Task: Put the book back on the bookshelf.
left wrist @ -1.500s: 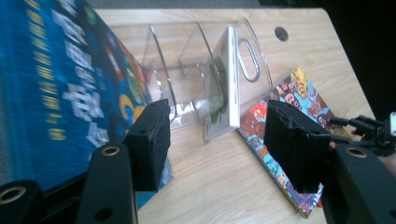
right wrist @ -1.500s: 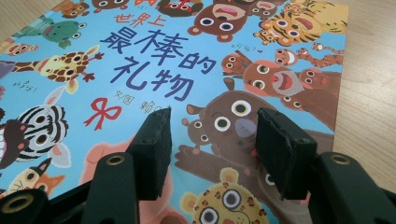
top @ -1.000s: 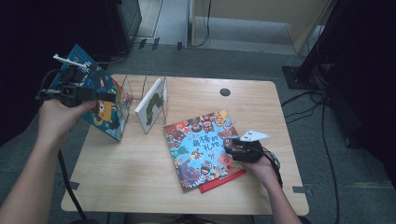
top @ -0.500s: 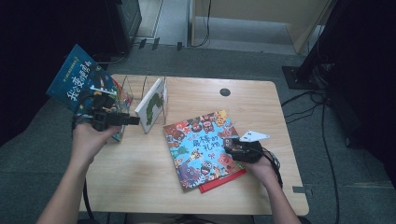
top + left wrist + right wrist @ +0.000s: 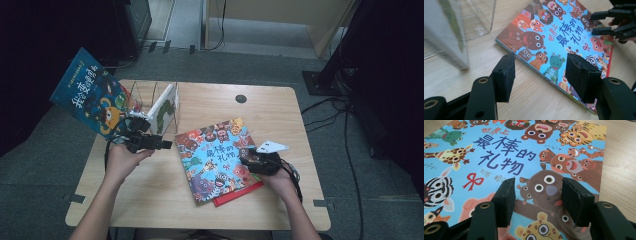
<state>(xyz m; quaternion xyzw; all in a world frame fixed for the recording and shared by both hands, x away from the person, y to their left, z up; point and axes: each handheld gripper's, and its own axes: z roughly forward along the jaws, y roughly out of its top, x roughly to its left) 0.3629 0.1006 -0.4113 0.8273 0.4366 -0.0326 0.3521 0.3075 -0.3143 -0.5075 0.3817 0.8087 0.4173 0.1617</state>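
A picture book with cartoon animals on a blue cover lies flat mid-table on top of a red book. My left gripper hovers just left of it, pointing right, open with nothing between its jaws; in the left gripper view the left gripper frames the picture book's near edge. My right gripper rests over the book's right side, open, with the cover showing between the jaws of the right gripper. The right gripper also shows in the left gripper view.
A clear acrylic rack stands at the table's back left, with a white and green book upright in it. A large blue book leans out over the left edge. The wooden table has a dark hole near the back.
My left hand has come down and to the right, away from the blue book by the rack, to the picture book's left edge. The right hand has stayed put.
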